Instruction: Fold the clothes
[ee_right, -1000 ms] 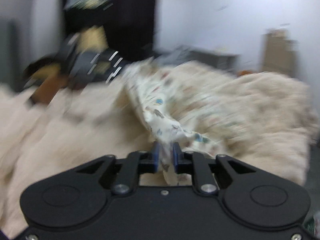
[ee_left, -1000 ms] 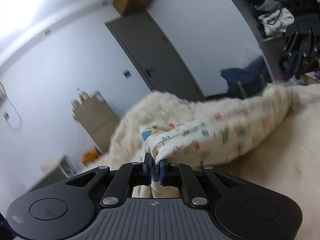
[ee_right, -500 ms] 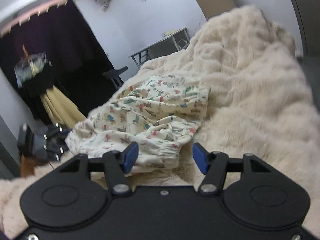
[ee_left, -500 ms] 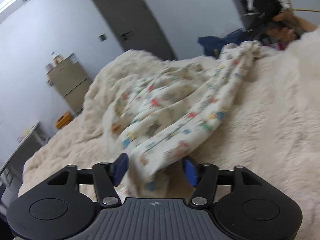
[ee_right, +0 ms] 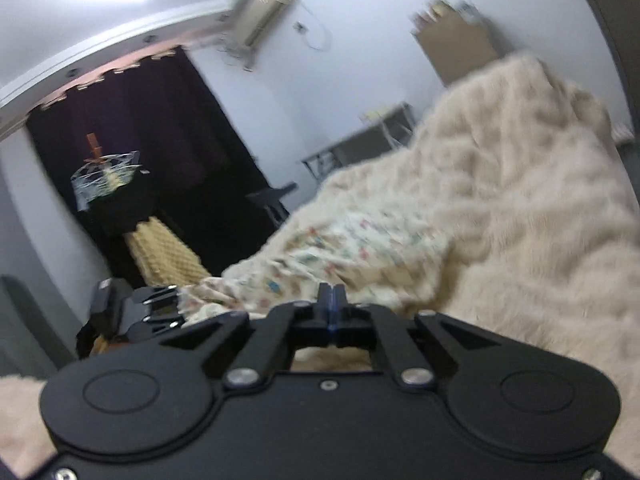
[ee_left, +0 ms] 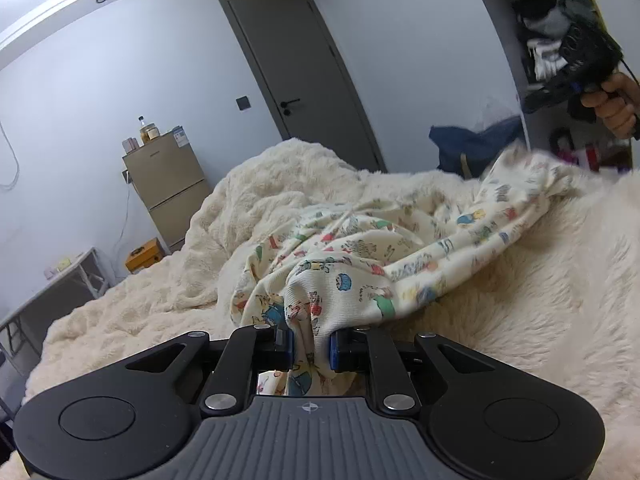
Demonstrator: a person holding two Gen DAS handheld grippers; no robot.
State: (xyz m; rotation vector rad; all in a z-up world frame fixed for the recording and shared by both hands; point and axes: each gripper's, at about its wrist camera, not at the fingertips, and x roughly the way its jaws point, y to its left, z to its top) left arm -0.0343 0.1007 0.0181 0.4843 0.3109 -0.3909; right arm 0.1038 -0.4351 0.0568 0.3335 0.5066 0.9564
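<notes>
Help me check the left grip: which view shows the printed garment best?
The left wrist view: the printed garment is sharp, bunched on the blanket and pinched in the left gripper. The right wrist view shows it blurred beyond the shut right gripper.

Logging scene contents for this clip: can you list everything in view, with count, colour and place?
printed garment: one, cream with coloured cartoons, crumpled on the blanket
fluffy blanket: one, cream, covering the bed
door: one, grey, far wall
fridge: one, tan, left of the door, jars on top
side table: one, grey, far left
curtain: one, dark, in the right wrist view
air conditioner: one, beige, high on the wall
left claw: black, blue pads, closed on the garment's near end
right claw: black, pads pressed together, nothing visible between them; right wrist view is blurred
</notes>
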